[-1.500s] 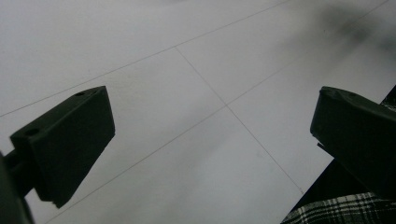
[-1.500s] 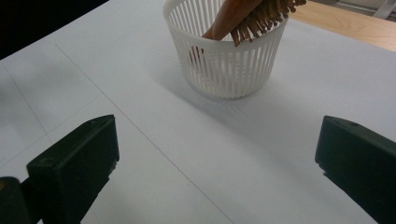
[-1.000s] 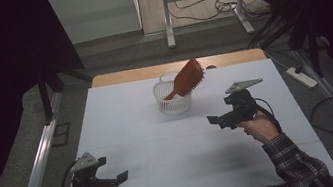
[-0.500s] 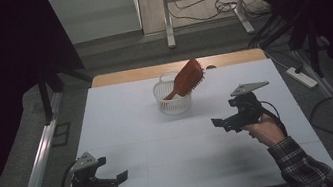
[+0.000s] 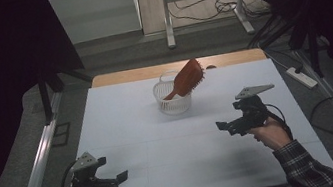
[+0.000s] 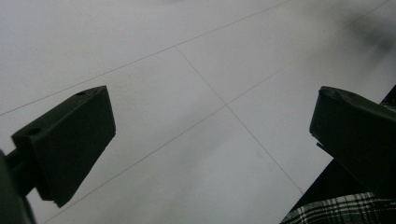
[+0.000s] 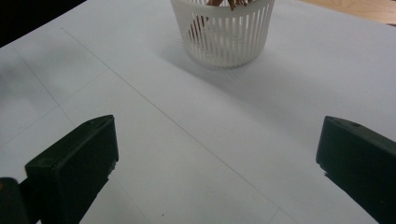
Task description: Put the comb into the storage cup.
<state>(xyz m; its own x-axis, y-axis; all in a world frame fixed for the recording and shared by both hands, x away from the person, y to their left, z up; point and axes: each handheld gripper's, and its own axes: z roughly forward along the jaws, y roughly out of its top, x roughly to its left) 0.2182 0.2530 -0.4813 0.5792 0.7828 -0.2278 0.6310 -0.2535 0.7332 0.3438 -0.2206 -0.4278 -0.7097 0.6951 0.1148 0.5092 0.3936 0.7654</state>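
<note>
White sheet-covered table (image 5: 176, 137) in a dim room: a small white slatted plastic basket (image 5: 172, 97) sits toward the far edge, a brown wooden hairbrush (image 5: 187, 77) leaning out of it, head up. Right gripper (image 5: 224, 126) is near the basket's right-front, left gripper (image 5: 123, 175) well apart at the near edge, both jaws wide open, empty. Risk: nudging the top-heavy brush tips the light basket; open table all round it.

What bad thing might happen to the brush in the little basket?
The brown hairbrush leans out over the rim of the small white basket, so it looks top-heavy; a bump might tip both over. The right tool is open and nearest, and a clumsy reach toward the brush could knock the light basket sideways.
</note>
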